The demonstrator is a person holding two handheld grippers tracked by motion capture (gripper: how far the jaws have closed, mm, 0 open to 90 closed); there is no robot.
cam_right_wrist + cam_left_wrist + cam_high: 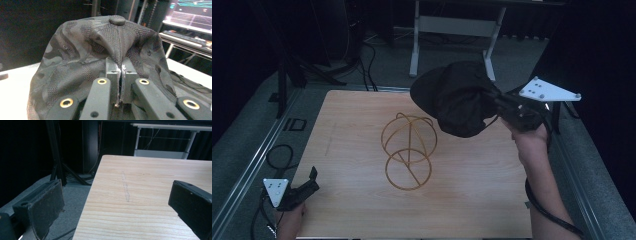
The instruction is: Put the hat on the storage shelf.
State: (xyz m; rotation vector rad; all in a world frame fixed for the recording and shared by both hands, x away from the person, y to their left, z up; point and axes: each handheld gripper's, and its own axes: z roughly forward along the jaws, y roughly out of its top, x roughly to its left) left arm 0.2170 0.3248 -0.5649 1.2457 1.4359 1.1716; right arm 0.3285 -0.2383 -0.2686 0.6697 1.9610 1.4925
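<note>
A black camouflage-pattern cap (457,97) hangs in the air over the table's far right part, brim toward the left. My right gripper (504,107) is shut on a fold of its crown; in the right gripper view the jaws pinch the cap's (105,50) fabric at the right gripper (121,71) tips. A gold wire stand (408,150) of rings and arcs sits upright at mid-table, just left of and below the cap. My left gripper (309,177) rests at the near left corner, open, and the left gripper (115,202) has nothing between its jaws.
The wooden table (352,150) has a metal rail along its left and right sides. A white desk frame (452,25) stands on the floor beyond the far edge. Cables (277,155) lie on the floor at the left. A lit screen (190,15) glows behind the cap.
</note>
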